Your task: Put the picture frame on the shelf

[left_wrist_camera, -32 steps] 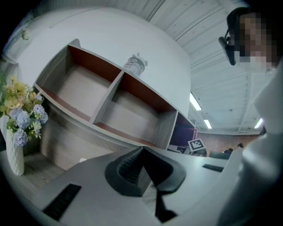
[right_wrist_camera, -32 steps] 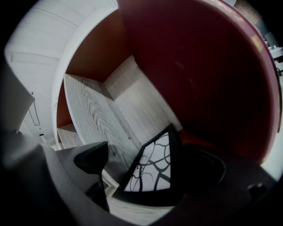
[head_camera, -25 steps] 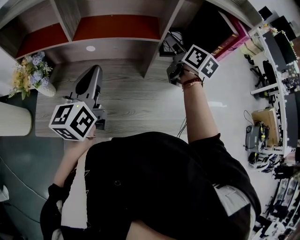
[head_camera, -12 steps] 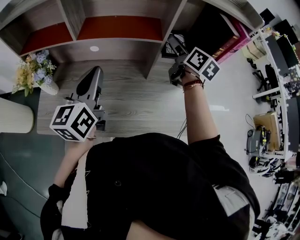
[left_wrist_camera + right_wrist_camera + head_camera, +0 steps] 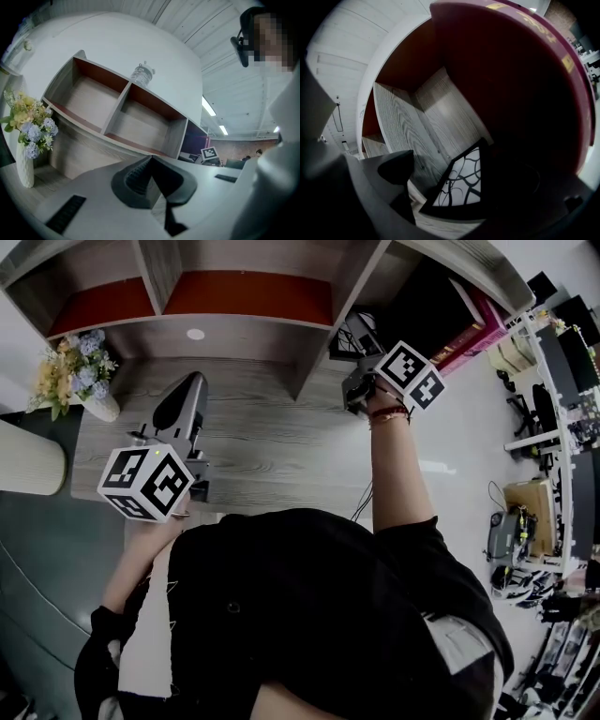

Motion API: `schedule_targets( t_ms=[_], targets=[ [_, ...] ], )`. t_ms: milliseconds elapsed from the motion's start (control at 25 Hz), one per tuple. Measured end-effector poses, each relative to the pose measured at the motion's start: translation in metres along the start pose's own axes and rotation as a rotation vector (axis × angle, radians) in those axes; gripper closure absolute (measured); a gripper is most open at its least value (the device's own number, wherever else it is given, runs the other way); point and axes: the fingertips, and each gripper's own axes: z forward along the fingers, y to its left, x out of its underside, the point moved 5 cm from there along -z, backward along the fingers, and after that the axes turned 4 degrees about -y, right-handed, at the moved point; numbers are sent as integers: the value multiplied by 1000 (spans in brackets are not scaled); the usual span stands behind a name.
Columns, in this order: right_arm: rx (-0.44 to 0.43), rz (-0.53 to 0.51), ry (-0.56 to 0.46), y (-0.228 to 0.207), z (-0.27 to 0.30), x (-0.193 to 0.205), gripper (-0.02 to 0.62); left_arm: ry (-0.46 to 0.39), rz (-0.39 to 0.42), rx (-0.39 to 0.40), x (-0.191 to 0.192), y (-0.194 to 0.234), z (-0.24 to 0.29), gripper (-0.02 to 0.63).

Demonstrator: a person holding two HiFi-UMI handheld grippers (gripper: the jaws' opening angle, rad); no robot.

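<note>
Right gripper [image 5: 359,382] is up inside the right-hand bay of the grey wood-grain shelf with red-brown back panels [image 5: 309,352]. Its jaws stand spread, and between them sits the black picture frame with a white swirl-patterned print [image 5: 461,185]. The frame is standing on the bay's floor, tilted, close beside the big dark-red book [image 5: 525,93]. There's bare wood showing between the near jaw and the frame's edge, so nothing is clamping it. The far side is lost in shadow.

Here's the danger: backing out crooked could clip that frame's edge with a jaw and drag or topple it. A frame at that lean looks ready to slide flat or tip forward off the shelf onto the grey wood-grain bench [image 5: 272,446].

Left gripper [image 5: 151,180] hovers low over the bench, jaws pressed together on nothing.
</note>
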Motion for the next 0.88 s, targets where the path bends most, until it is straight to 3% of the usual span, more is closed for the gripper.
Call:
schedule_targets(
  t_ms=[280, 880],
  targets=[
    [-1, -80, 0, 3, -2, -1, 49, 3, 2, -2, 1, -3, 0, 594],
    [-17, -97, 0, 2, -2, 1, 49, 18, 20, -6, 0, -9, 1, 594]
  ],
)
